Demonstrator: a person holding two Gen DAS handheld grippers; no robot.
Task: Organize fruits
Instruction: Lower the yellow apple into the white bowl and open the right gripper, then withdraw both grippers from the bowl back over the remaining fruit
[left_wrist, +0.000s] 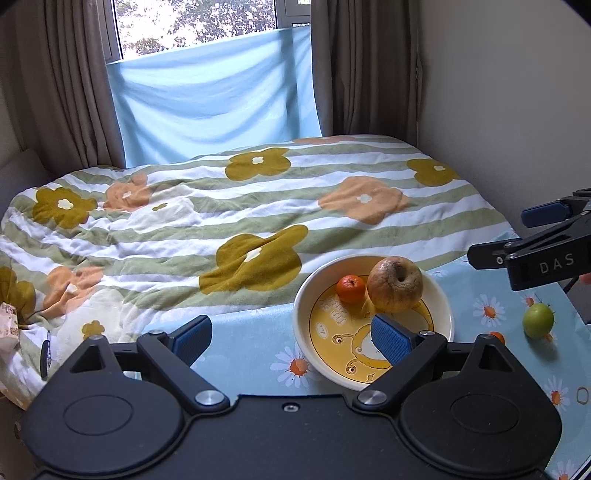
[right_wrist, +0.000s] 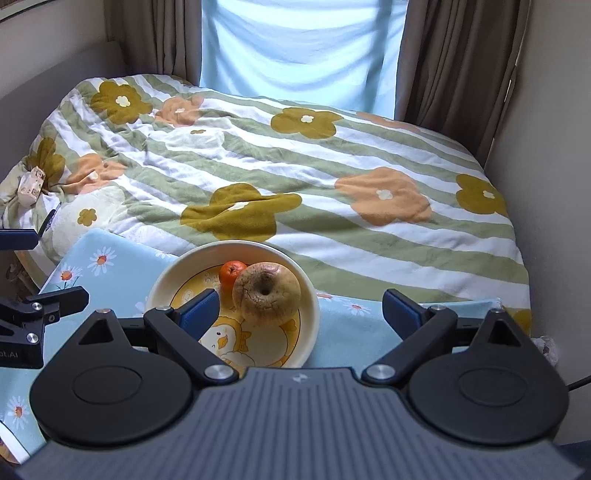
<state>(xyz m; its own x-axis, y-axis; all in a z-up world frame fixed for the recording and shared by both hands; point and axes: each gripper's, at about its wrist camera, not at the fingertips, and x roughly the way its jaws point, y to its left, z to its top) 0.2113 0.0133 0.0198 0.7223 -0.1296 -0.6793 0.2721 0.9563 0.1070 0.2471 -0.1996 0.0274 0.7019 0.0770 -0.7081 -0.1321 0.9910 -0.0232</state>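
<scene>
Both the left gripper (left_wrist: 291, 334) and right gripper (right_wrist: 301, 314) have jaws wide and empty; judged next: centre the right gripper squarely over the green fruit (left_wrist: 538, 320) at lower right of the worktop (left_wrist: 255, 332), then carry it to the bowl (left_wrist: 441, 295) holding 2 fruits.

The bowl (left_wrist: 373, 321) looks like glazed ceramic, glossy and smooth. The apple (left_wrist: 395, 283) has dull, wrinkled skin; the small orange (left_wrist: 350, 288) is finely pebbled, the green fruit (left_wrist: 538, 320) smooth and slightly shiny. The tablecloth (left_wrist: 255, 332) is thin matt cloth, the bedspread (left_wrist: 221, 221) soft quilted fabric. The left gripper (left_wrist: 291, 338) is matt black plastic with textured blue pads (left_wrist: 389, 338) and bright metal screws
</scene>
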